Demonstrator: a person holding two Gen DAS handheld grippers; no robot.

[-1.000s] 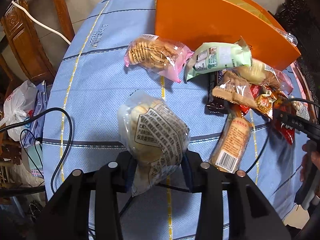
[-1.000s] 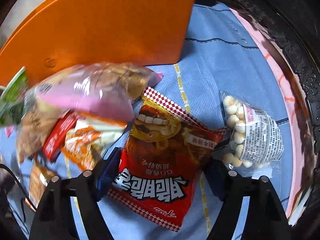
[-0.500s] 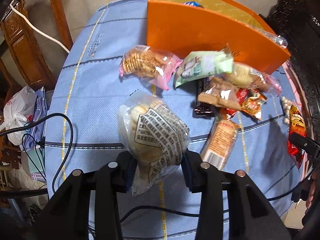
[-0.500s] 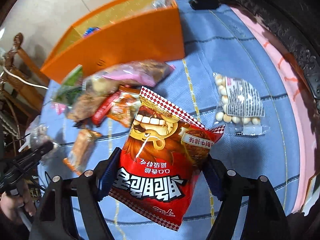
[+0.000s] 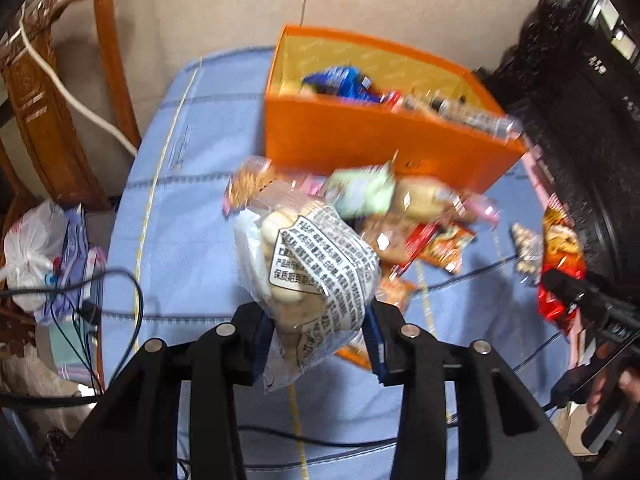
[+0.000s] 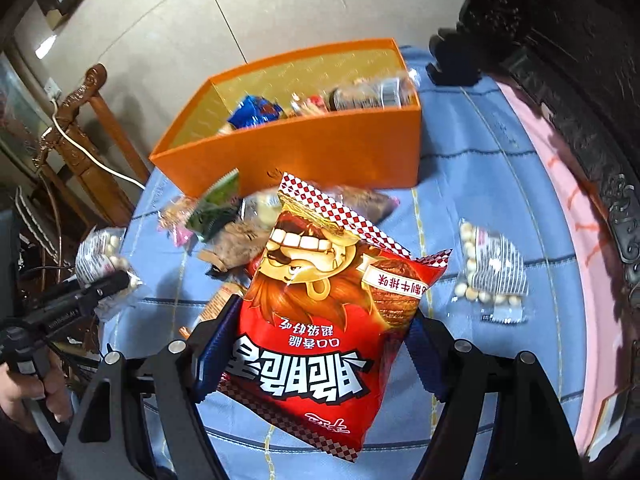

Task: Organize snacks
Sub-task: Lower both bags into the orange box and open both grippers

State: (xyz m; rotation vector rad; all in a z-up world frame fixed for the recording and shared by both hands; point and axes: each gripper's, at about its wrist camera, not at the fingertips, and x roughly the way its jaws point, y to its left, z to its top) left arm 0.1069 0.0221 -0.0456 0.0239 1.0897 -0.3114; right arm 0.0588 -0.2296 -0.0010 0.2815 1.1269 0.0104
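Two grippers were loaded at once, both raised above the blue tablecloth [image 5: 188,240]. The left gripper [image 5: 316,344] was clamped narrow on a clear bag of round white puffs [image 5: 312,272] with a black-printed label, bag standing up out of the jaws. The right gripper [image 6: 316,344] was spread wide but pinching a red chip bag [image 6: 324,320] by its sides, long axis running away from the camera toward the box. The orange box [image 6: 320,152] sat ahead of both, open top facing up, already holding a blue packet [image 5: 340,80] and other wrappers. Judgement: next move was a drop into the box, so each bag needed to travel forward and over the near wall. The right gripper looked slightly nearer the box's right end, the left nearer its left corner. Loose snacks [image 5: 400,216] lay piled just before the near wall, and a second puff bag [image 6: 492,272] lay right of the chip bag on the cloth.
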